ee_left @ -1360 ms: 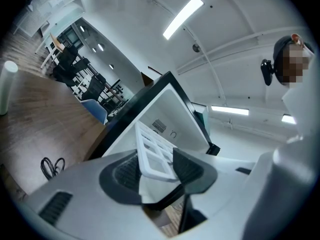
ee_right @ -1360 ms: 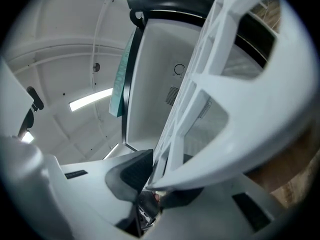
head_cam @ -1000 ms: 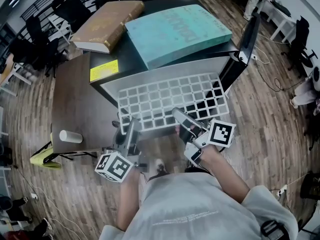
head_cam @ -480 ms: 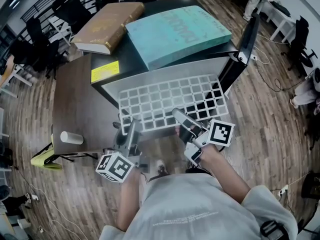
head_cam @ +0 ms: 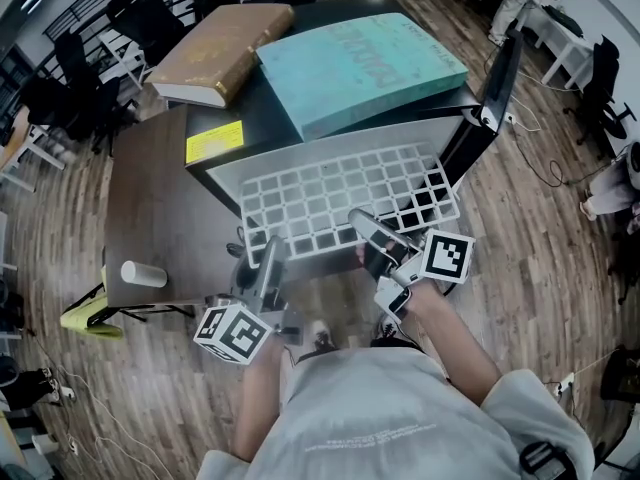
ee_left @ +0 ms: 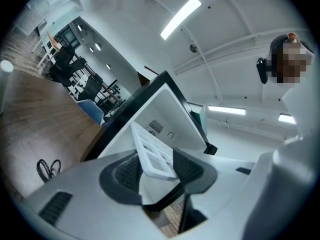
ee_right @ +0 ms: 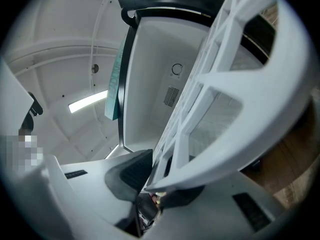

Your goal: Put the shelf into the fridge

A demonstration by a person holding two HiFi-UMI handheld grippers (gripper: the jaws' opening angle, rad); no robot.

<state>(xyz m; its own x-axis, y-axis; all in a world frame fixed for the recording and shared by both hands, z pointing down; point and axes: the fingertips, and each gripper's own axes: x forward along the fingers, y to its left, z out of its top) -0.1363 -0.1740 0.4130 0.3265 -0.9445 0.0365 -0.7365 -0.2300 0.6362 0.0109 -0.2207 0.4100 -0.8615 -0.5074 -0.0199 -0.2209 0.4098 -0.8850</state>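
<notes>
My left gripper [head_cam: 270, 250] is a pale grey plastic tool with a white cube [head_cam: 232, 333] at its back, and the cube has black square marks on it. My right gripper [head_cam: 362, 236] looks the same, and its own marked cube [head_cam: 448, 256] shows one big black-and-white square on top. Up close, I see dark grey ridged pads [ee_left: 125, 171] set in a smooth grey shell with small dark slots [ee_left: 56, 207]. I wear a light grey short-sleeved T-shirt [head_cam: 380, 408] with tiny white print.

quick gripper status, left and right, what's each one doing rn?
Left gripper: shut on the near edge of the white grid shelf.
Right gripper: shut on the same shelf's near edge.
</notes>
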